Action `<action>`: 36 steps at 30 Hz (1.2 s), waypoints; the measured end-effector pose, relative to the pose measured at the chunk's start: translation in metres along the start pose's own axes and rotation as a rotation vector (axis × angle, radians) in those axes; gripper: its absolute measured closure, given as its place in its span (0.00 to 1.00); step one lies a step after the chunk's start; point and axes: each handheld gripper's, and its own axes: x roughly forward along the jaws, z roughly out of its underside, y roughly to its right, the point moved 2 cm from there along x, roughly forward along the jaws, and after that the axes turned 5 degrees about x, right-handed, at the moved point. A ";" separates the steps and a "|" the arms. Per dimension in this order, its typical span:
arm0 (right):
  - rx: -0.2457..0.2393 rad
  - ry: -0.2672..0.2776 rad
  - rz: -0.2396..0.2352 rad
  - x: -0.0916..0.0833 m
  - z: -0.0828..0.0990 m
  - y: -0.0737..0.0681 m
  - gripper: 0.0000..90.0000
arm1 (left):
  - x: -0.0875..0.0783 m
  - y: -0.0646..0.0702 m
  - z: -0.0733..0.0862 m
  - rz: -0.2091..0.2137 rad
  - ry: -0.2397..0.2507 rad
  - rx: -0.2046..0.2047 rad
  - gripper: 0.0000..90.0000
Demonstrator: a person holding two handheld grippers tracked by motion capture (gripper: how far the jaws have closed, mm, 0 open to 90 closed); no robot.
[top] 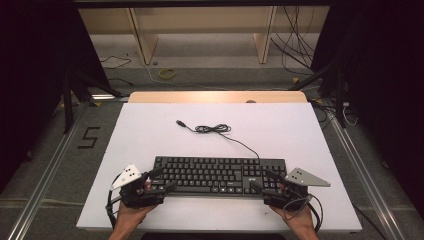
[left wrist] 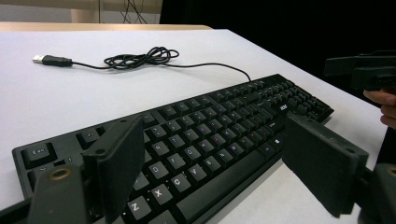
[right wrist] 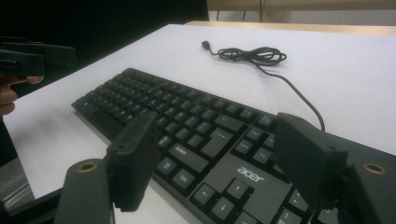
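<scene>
A black keyboard (top: 217, 175) (left wrist: 210, 135) (right wrist: 187, 121) lies across the near part of the white tabletop (top: 150, 130). Its thin cable (top: 215, 129) (left wrist: 140, 58) (right wrist: 252, 55) runs back from it in a loose coil and ends in a USB plug (top: 180, 122) (left wrist: 46, 59). My left gripper (top: 162, 180) (left wrist: 215, 123) hovers open over the keyboard's left front corner, one jaw above the keys and one past the front edge. At the right end, my right gripper (top: 264, 181) (right wrist: 215, 123) is open over the keys. Neither holds anything.
The tabletop's front edge lies just behind both hands. A wooden strip (top: 217, 96) borders the far edge. Beyond it, loose cables (top: 295, 45) lie on the floor among wooden shelf legs (top: 142, 40). Metal rails (top: 45, 175) run along both sides.
</scene>
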 end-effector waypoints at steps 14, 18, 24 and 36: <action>0.000 -0.004 -0.002 0.004 -0.001 -0.002 0.36 | -0.001 -0.003 0.000 -0.009 0.001 -0.005 0.24; 0.001 -0.003 -0.002 0.004 -0.001 -0.002 0.36 | -0.001 -0.003 0.000 -0.013 -0.001 -0.004 0.24; 0.004 -0.004 -0.002 0.003 -0.001 -0.002 0.36 | -0.001 -0.003 0.000 -0.020 -0.005 0.002 0.24; 0.008 -0.004 -0.006 0.003 -0.001 -0.002 0.36 | -0.001 -0.003 0.000 -0.024 -0.006 0.005 0.24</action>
